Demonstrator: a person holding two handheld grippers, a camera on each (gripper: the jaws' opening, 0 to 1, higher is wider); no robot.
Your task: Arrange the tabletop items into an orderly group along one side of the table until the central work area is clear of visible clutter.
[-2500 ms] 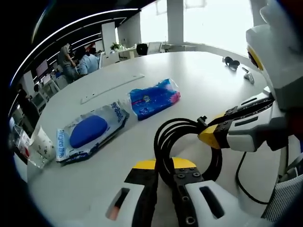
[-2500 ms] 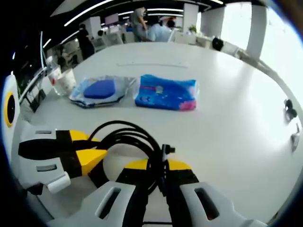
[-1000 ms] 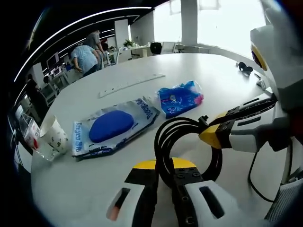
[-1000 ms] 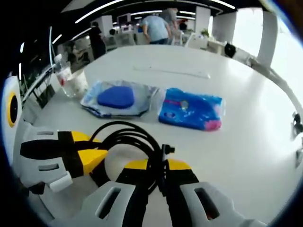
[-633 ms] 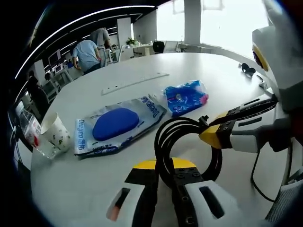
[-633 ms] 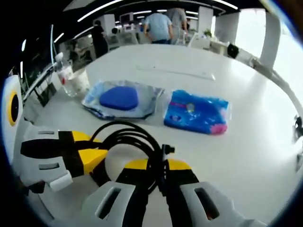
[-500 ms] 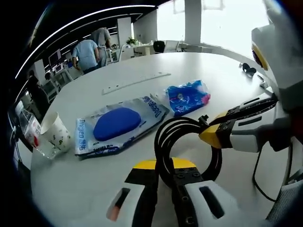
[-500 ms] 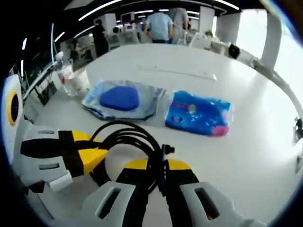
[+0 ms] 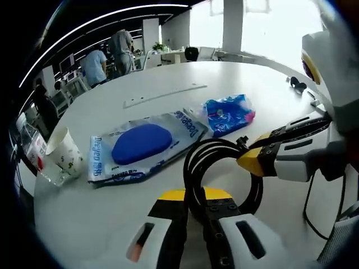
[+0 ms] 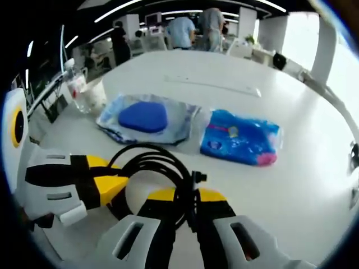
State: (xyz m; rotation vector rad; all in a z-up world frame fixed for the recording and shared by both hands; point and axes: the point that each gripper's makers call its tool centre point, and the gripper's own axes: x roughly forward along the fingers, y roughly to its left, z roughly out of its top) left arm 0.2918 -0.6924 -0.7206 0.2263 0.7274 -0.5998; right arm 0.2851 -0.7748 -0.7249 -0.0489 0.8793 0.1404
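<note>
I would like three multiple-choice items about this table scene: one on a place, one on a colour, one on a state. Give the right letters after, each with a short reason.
1. Where does the paper cup stand?
A. on the blue packet
B. near the table edge, beside the clear pouch
C. inside the cable coil

2. What colour is the pad inside the clear pouch?
A. red
B. green
C. blue

3. What are the left tongs doing?
A. shut on the black cable
B. wide open above the table
C. holding the cup

Answers:
1 B: it stands on the table beside the pouch.
2 C: the pad is blue.
3 A: the jaws close on the black cable.
</note>
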